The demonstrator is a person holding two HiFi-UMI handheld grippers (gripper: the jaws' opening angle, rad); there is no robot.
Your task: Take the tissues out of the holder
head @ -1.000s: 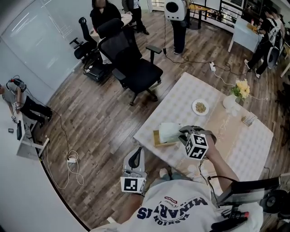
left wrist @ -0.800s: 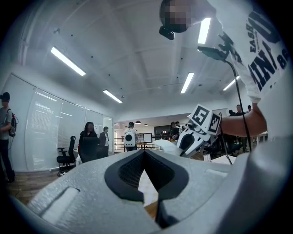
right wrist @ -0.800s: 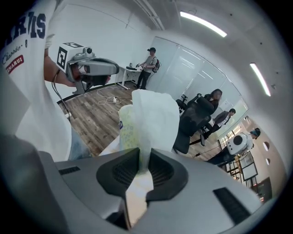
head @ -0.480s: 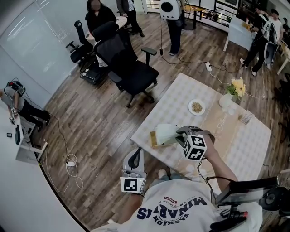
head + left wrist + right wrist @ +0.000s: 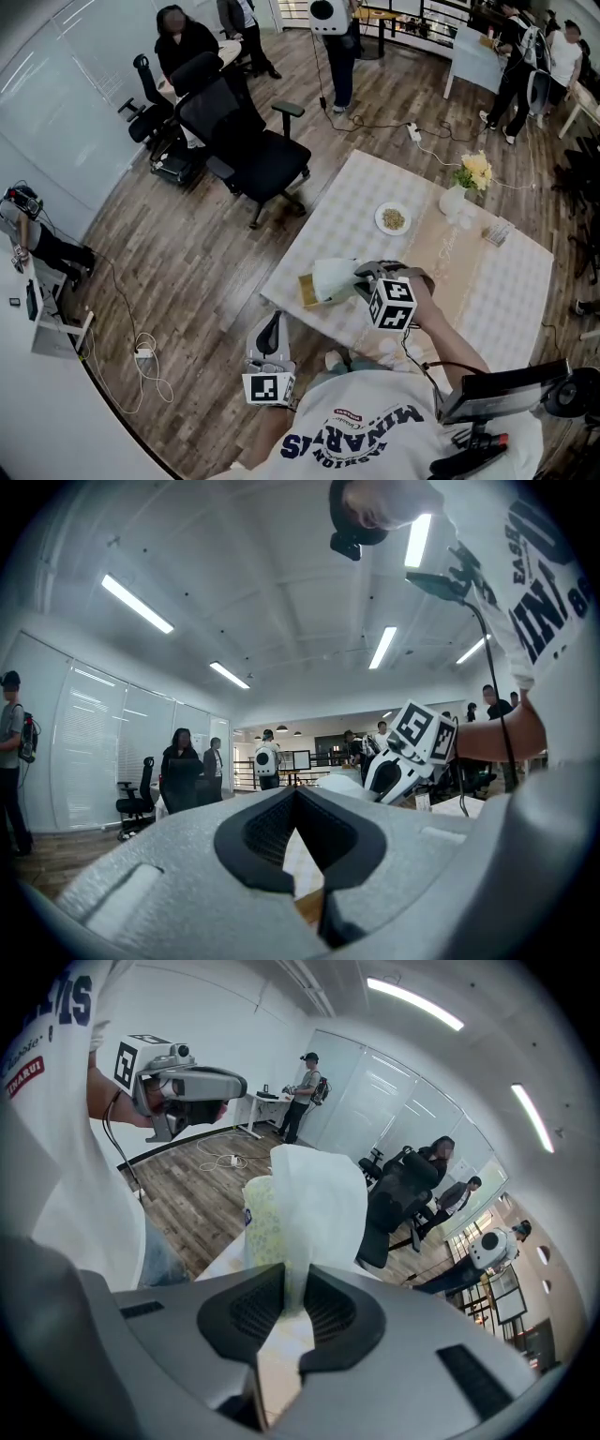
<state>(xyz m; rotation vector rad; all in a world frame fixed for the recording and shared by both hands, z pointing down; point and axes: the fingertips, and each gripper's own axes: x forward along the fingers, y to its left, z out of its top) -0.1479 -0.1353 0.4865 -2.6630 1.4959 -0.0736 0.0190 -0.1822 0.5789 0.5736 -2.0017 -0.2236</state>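
Extraction step, mid-pull. My right gripper (image 5: 360, 276) has its fingers (image 5: 253, 1312) narrowed onto the white tissue (image 5: 314, 1194), the sheet pinched between the pads and standing up beyond them in a loose fold. Its lower end runs down towards the yellow-patterned tissue pack (image 5: 260, 1227), which sits in the wooden holder (image 5: 307, 290) at the near left corner of the tabletop (image 5: 487, 291). Whether the sheet has come free of the pack I cannot tell. As I judge it, the next move calls for drawing the pinched sheet up and away from the holder until it clears, with a steady grip so that the thin paper neither tears nor slips. The unbraced holder may lift with it. Pose: my right forearm reaches out from my body, its gripper slanted downward over the holder. My left gripper (image 5: 273, 323) is held level, off the tabletop's edge and over the wooden floor (image 5: 187, 253), its fingers closed on nothing
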